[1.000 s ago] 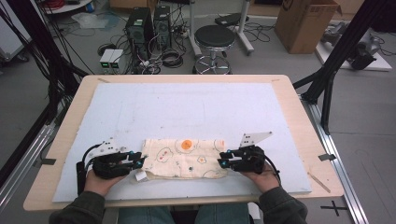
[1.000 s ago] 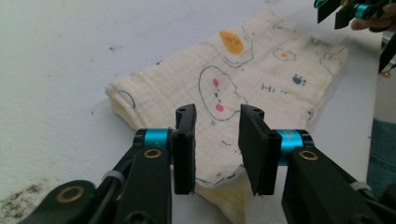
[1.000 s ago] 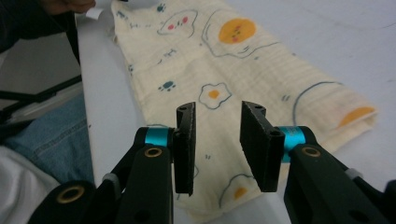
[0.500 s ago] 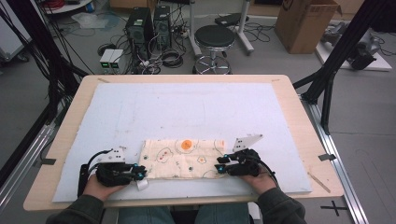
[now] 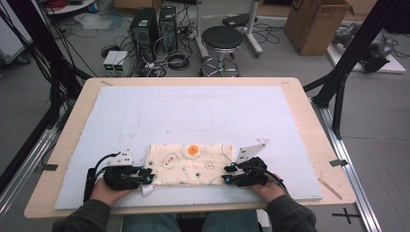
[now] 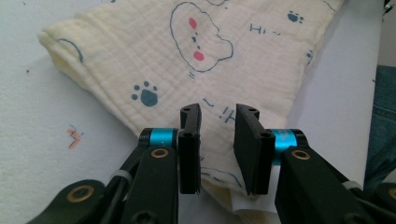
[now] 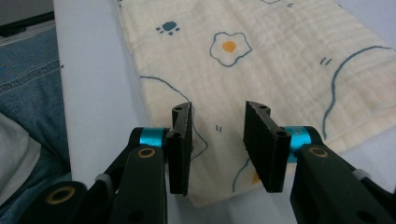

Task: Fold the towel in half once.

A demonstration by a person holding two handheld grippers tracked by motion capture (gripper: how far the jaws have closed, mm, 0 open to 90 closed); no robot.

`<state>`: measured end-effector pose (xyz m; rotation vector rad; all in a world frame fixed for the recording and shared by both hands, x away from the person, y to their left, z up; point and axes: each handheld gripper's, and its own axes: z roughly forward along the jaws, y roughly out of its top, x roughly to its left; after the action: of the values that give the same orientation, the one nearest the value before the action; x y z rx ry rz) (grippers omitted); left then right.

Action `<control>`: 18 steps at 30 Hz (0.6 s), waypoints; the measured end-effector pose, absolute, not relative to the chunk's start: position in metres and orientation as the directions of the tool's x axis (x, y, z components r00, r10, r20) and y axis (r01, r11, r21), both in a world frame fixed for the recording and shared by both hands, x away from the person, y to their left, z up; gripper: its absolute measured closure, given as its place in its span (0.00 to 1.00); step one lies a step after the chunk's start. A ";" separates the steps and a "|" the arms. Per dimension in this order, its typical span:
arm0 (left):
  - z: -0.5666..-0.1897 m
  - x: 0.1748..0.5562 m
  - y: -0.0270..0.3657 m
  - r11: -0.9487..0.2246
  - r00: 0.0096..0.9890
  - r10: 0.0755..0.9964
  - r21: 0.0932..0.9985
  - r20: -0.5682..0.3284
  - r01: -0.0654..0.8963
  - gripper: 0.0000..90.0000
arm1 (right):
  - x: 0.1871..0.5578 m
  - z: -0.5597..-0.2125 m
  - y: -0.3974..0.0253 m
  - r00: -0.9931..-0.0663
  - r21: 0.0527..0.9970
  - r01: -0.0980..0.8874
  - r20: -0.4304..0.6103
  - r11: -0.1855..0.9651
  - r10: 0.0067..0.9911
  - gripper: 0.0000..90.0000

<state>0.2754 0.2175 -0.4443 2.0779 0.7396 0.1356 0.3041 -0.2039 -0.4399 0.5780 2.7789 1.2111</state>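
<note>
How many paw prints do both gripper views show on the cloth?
2: one blue paw print left of the left tongs, another above the right tongs. The cloth's folds may hide more.

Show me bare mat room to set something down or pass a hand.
Free: the white mat from the folded cloth back to the table's far edge, plus strips between the cloth ends and the mat's side edges. Crowded: the near edge, where the left claw and right claw sit open at the cloth's near corners.
</note>
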 end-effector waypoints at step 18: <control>-0.441 0.357 0.215 -0.212 0.606 0.762 0.796 -0.229 0.567 0.54 | 0.392 -0.440 -0.223 -0.746 0.728 0.571 0.269 0.380 0.609 0.60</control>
<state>0.3573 0.2146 -0.4412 1.9012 1.0618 0.2630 0.3919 -0.2232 -0.4398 1.1013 2.5728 1.3286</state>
